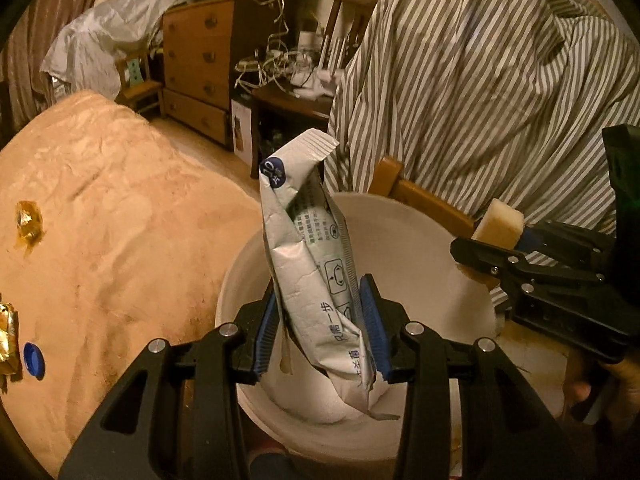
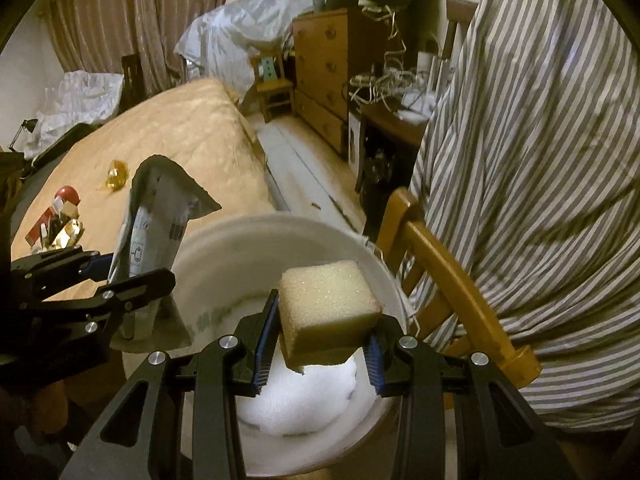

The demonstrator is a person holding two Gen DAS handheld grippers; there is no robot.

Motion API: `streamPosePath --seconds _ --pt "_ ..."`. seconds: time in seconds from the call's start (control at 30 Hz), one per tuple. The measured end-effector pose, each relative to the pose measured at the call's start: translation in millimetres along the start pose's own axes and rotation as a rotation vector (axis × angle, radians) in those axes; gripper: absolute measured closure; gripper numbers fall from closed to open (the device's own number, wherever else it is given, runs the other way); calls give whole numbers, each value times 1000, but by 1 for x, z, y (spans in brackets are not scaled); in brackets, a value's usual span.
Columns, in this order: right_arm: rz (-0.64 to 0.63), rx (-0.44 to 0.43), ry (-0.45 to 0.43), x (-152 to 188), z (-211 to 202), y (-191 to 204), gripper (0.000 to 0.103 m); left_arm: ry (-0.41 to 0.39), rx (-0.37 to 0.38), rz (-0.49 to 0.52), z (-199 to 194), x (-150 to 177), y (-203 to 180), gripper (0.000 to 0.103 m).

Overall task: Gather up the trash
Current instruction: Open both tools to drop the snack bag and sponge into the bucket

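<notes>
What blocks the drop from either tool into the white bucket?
Nothing visible. The crumpled silver-white wrapper and the yellow foam sponge block both hang over the open white bucket, which holds only white crumpled material at the bottom.

White bucket (image 2: 224,240); silver-grey packet (image 1: 316,248) with a navy dot; pale yellow sponge (image 2: 328,304); grey-and-white striped shirt (image 1: 480,80); peach bedspread (image 1: 112,208).

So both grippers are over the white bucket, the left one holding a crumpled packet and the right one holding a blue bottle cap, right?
Not quite. The right gripper holds a sponge, as the right wrist view shows. The blue cap lies on the bed. The left gripper does hold the packet over the bucket.
</notes>
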State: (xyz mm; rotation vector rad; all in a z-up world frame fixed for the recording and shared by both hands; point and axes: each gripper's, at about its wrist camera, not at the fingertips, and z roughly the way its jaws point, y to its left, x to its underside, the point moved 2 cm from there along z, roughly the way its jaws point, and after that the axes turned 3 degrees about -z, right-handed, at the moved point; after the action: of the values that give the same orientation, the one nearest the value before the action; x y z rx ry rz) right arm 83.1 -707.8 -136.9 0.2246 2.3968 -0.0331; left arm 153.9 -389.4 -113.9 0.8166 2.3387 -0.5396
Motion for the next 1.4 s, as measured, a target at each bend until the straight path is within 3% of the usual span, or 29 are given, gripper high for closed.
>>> streamPosePath --seconds 0.67,0.7,0.77,0.8,1.4 --pt "2 -22 32 16 10 22 62 23 -25 -9 9 3 4 63" --pt "4 -26 31 15 11 23 58 24 -28 -8 10 2 4 61" --pt "8 -28 23 16 10 22 34 23 -34 -8 11 2 4 45" --pt "18 -29 10 15 8 21 31 21 -38 -11 10 2 5 33" --pt "56 -29 -42 16 -10 17 30 16 -60 -24 2 7 16 31"
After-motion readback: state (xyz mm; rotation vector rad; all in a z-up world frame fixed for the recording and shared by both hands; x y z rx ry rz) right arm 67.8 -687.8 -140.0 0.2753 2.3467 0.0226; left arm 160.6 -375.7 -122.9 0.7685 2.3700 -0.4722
